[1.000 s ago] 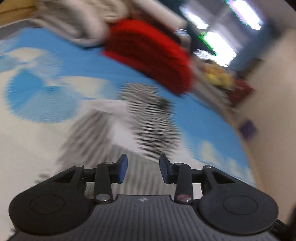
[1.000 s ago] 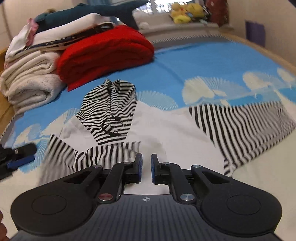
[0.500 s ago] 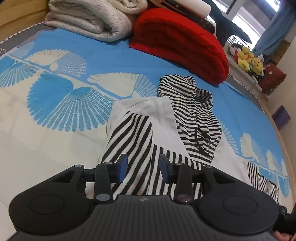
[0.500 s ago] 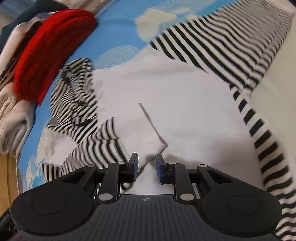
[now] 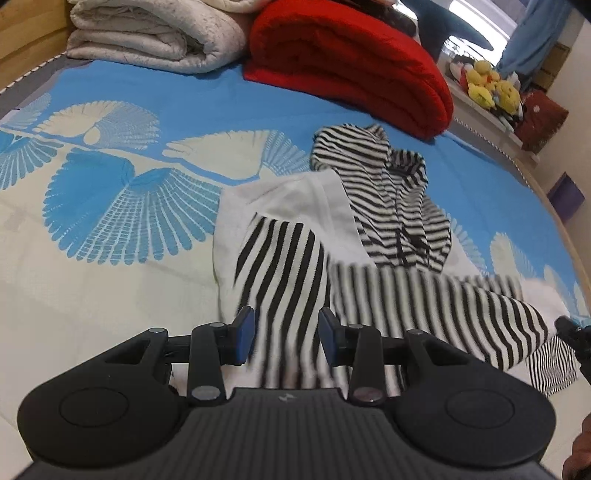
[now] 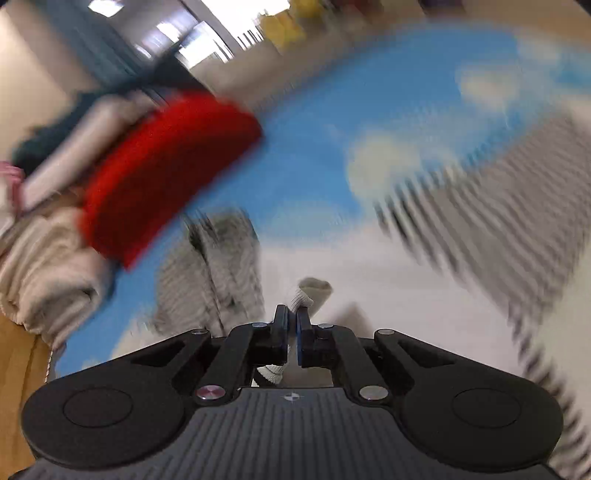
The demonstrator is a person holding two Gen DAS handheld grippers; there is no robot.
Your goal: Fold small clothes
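Observation:
A small white hoodie with black-and-white striped hood and sleeves [image 5: 325, 221] lies on the blue patterned bedspread [image 5: 129, 206]. One striped sleeve [image 5: 280, 258] is folded across the body. My left gripper [image 5: 286, 330] is open and empty, just above that sleeve. My right gripper [image 6: 291, 326] is shut on a white fold of the hoodie [image 6: 314, 291]; that view is blurred by motion. The right gripper's tip also shows at the right edge of the left wrist view [image 5: 574, 332].
A folded red blanket [image 5: 351, 62] and cream quilts [image 5: 155, 33] are stacked at the head of the bed. Yellow plush toys [image 5: 491, 83] sit on a ledge at the far right. A wooden bed frame [image 6: 22, 369] runs along the left.
My right gripper has closed on the white fabric and is swinging fast, blurring its view. A striped sleeve has come across the hoodie in the left view. My left gripper stays open.

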